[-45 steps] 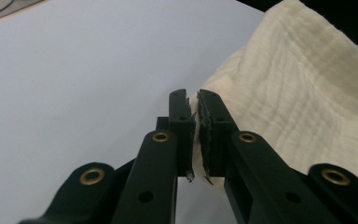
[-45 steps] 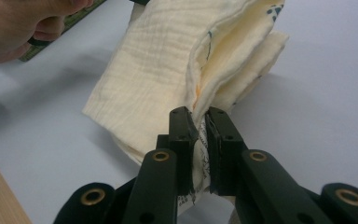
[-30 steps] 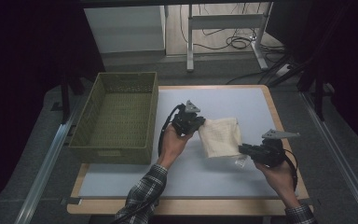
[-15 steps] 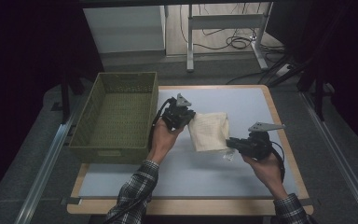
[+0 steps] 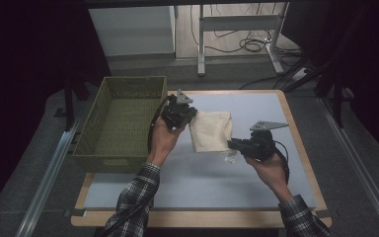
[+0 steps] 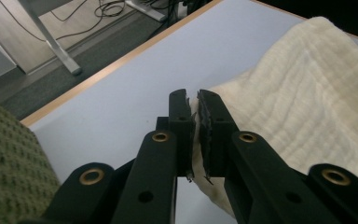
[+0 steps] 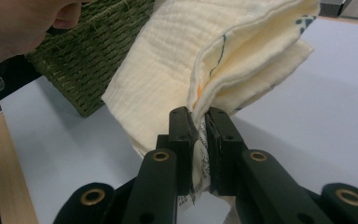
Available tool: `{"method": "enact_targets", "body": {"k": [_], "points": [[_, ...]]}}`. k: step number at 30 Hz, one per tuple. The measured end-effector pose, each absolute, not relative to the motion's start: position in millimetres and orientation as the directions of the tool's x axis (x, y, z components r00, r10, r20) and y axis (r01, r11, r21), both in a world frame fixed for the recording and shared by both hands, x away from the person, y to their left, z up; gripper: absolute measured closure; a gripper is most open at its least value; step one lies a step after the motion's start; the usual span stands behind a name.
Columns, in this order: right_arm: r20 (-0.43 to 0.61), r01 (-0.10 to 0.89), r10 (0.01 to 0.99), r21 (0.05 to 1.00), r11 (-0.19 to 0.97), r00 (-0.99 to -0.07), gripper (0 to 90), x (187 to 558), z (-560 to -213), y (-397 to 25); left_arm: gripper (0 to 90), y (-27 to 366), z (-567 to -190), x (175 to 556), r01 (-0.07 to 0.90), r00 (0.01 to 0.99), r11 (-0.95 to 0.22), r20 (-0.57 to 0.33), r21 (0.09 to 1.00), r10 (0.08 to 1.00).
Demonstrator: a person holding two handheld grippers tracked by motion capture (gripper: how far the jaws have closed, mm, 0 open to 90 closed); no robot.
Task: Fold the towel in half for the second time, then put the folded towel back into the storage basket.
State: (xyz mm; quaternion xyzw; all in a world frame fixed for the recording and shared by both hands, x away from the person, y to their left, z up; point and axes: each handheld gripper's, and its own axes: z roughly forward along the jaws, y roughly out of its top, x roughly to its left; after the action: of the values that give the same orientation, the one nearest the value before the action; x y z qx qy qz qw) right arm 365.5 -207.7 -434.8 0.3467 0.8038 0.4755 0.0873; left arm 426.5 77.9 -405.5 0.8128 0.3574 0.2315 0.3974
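A folded cream cloth (image 5: 209, 130) hangs just above the pale blue table mat (image 5: 197, 182), held between both grippers. My left gripper (image 5: 191, 114) is shut on the cloth's far left edge; in the left gripper view the cream cloth (image 6: 303, 98) is pinched between the jaws of the left gripper (image 6: 196, 100). My right gripper (image 5: 232, 144) is shut on the near right corner, where a small white tag hangs. The right gripper view has the cloth (image 7: 200, 60) folded in layers with a printed side inside, rising from the right gripper (image 7: 198, 119).
An empty green woven basket (image 5: 109, 148) stands at the left of the table, right next to the left hand. The wooden table edge (image 5: 202, 219) runs along the front. Beyond the table are a desk frame and cables on the floor.
Both grippers have carried the cloth to the left, toward the basket. The right gripper has also moved left and slightly away from the front edge.
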Motion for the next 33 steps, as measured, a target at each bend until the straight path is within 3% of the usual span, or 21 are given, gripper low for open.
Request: {"method": "enact_targets", "body": {"k": [33], "points": [[0.197,0.446,0.604,0.845,0.294,-0.772,81.2,402,-405,-138,84.4,137,-372,447,0.397,0.539,-0.389,0.131,0.831,0.832]]}}
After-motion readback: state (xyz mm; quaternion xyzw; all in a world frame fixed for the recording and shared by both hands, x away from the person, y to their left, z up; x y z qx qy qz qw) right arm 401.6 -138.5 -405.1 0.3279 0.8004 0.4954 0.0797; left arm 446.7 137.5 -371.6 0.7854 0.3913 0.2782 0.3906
